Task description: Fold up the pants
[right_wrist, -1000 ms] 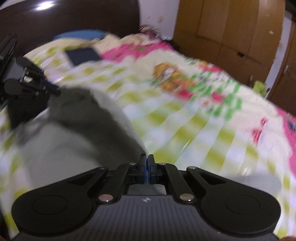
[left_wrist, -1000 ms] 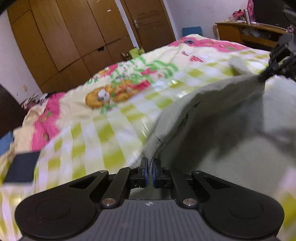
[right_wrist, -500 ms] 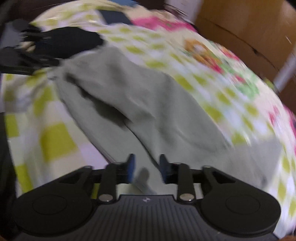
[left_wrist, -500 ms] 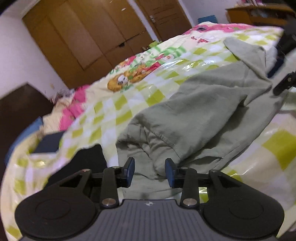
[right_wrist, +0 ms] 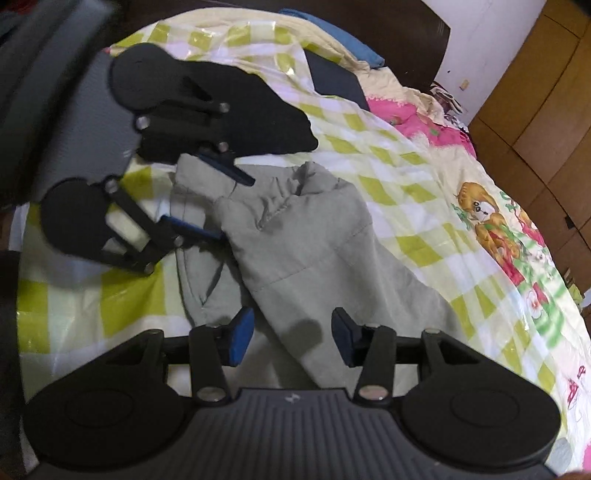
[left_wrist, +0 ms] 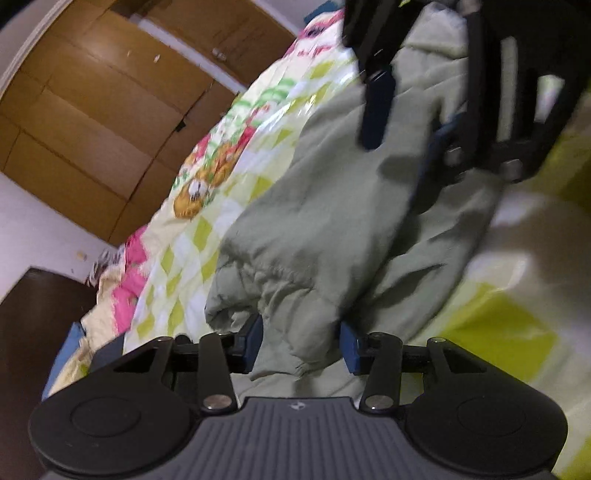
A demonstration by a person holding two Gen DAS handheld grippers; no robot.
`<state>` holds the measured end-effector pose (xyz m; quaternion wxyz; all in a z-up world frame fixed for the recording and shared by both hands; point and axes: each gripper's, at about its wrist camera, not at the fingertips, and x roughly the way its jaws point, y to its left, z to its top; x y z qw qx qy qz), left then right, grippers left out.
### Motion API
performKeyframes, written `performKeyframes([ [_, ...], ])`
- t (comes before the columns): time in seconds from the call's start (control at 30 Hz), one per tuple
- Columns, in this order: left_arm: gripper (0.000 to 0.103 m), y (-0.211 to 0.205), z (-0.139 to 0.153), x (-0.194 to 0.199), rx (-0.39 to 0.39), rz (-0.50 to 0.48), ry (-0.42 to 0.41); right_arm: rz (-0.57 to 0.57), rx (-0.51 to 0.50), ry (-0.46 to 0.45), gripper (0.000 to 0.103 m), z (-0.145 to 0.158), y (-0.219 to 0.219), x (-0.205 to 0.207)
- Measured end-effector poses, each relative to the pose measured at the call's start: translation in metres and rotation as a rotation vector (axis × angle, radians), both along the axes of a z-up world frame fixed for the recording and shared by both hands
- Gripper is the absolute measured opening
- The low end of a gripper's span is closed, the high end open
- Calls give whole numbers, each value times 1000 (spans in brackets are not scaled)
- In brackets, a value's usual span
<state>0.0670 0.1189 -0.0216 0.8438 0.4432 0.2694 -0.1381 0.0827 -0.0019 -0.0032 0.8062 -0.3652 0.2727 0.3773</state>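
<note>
Grey-green pants [left_wrist: 332, 221] lie folded over and rumpled on the checked bedspread [left_wrist: 498, 332]. My left gripper [left_wrist: 301, 345] is low over the bunched waistband end; its jaws are opening, with cloth lying loosely between the pads. In the right wrist view that left gripper [right_wrist: 218, 201] sits at the upper left, over the same end of the pants [right_wrist: 306, 251]. My right gripper [right_wrist: 291, 339] hovers just above the pant leg; its jaws are opening, and the pads do not press the cloth. From the left wrist view the right gripper [left_wrist: 406, 110] hangs close above the pants at the top right.
A black garment [right_wrist: 258, 122] lies on the bed behind the left gripper. Beyond it rest a dark flat item [right_wrist: 336, 81] and a blue cloth [right_wrist: 354, 48] by the dark headboard [right_wrist: 388, 22]. Wooden wardrobe doors [left_wrist: 92, 110] stand past the bed.
Both grippers were shut on the lifted pants; both have opened and sunk, and the pants now lie on the bed. The right gripper has moved in close to the left.
</note>
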Motion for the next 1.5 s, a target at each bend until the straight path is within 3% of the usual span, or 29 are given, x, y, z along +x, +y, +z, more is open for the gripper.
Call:
performKeyframes([
  [0.1, 32, 8, 11, 10, -88, 46, 15, -22, -6, 10, 48, -4, -2, 3],
  [0.2, 30, 19, 24, 13, -182, 99, -1, -46, -12, 22, 53, -9, -7, 2],
  [0.4, 27, 32, 42, 15, -201, 143, -95, -101, -27, -64, 51, -13, -1, 6],
  [0.43, 27, 34, 48, 13, -195, 146, -124, -108, -24, -74, 46, -10, 3, 8],
  [0.5, 27, 40, 59, 6, -185, 156, -181, -124, 13, -19, 6, 0, 8, 14],
  [0.6, 27, 49, 76, -19, -195, 178, -272, -134, 117, 66, 6, 27, 7, 10],
  [0.67, 27, 54, 69, -32, -158, 196, -304, -119, 164, 91, 6, 38, 8, -2],
  [0.73, 27, 61, 48, -35, -117, 222, -260, -99, 177, 132, 6, 36, 14, -12],
  [0.83, 27, 64, 7, -35, -67, 241, -127, -78, 108, 175, 8, 8, 31, -20],
  [0.9, 28, 59, -8, -43, -17, 215, -94, -80, 48, 205, 10, -12, 39, -19],
  [1.07, 30, 62, -4, -46, -29, 219, -66, -103, 40, 180, 19, -11, 33, -16],
  [1.13, 31, 59, -9, -45, 18, 197, -55, -108, 21, 177, 33, -11, 30, -15],
  [1.17, 31, 58, -12, -46, 49, 190, -60, -107, 14, 174, 35, -11, 28, -15],
  [1.23, 31, 57, -11, -46, 65, 192, -67, -114, 10, 170, 36, -11, 22, -18],
  [1.4, 31, 57, 13, -41, 10, 216, -146, -189, 49, 194, 38, 0, -6, -16],
  [1.5, 32, 59, -4, -24, 81, 232, -101, -275, 60, 187, 41, 10, -34, -13],
])
